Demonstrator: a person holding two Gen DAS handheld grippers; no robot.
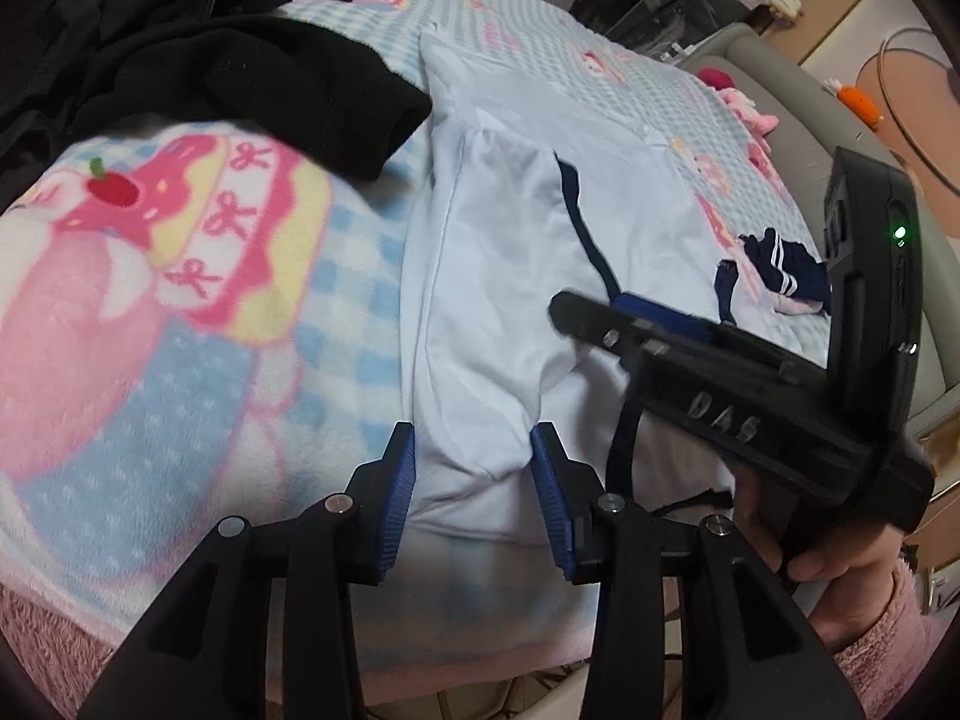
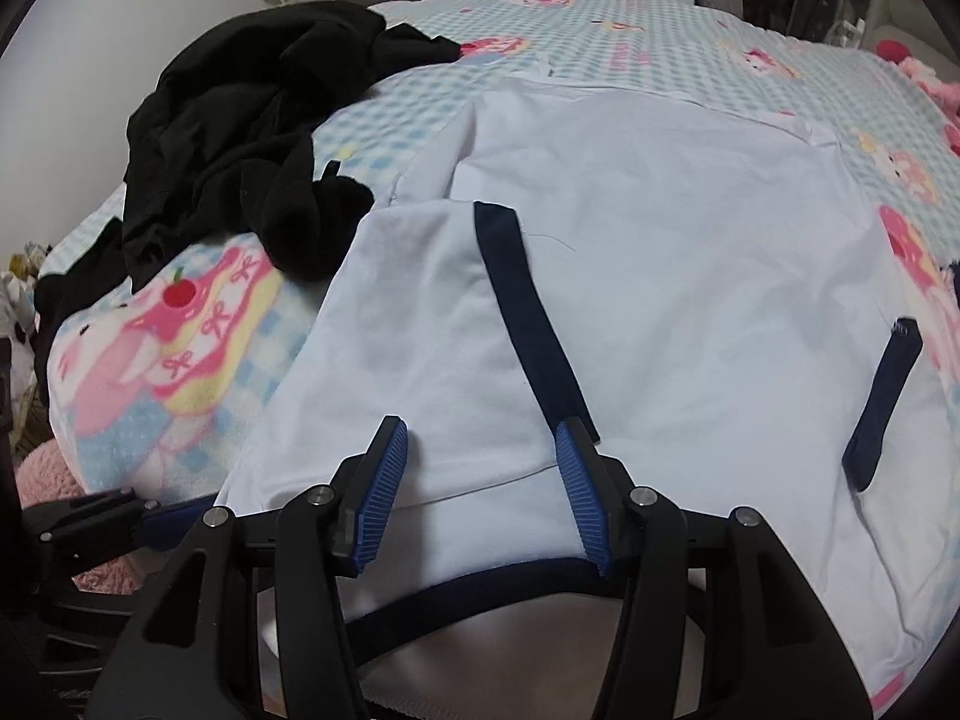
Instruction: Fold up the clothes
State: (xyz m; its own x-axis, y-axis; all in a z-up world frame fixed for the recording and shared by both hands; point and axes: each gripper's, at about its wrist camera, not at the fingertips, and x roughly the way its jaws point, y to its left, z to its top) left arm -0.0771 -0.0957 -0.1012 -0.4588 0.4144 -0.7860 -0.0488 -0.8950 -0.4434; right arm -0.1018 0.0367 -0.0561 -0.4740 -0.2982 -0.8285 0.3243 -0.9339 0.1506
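A white shirt (image 1: 498, 276) (image 2: 690, 276) with navy trim lies flat on the bed. Its left sleeve is folded inward, and the navy cuff (image 2: 528, 324) runs down toward me. The other navy cuff (image 2: 882, 396) lies at the right. My left gripper (image 1: 474, 498) stands open at the shirt's near left edge, with a fold of white cloth lying loose between its blue pads (image 1: 399, 498). My right gripper (image 2: 480, 480) is open too, low over the folded sleeve near the navy collar. From the left wrist view the right gripper (image 1: 600, 306) shows side-on, held by a hand (image 1: 828, 564).
A pile of black clothes (image 1: 210, 72) (image 2: 252, 138) sits at the back left on the checked cartoon blanket (image 1: 150, 330). A small navy garment with white stripes (image 1: 780, 264) lies to the shirt's right. Pink plush toys (image 1: 750, 108) and a grey sofa edge (image 1: 798, 138) border the bed.
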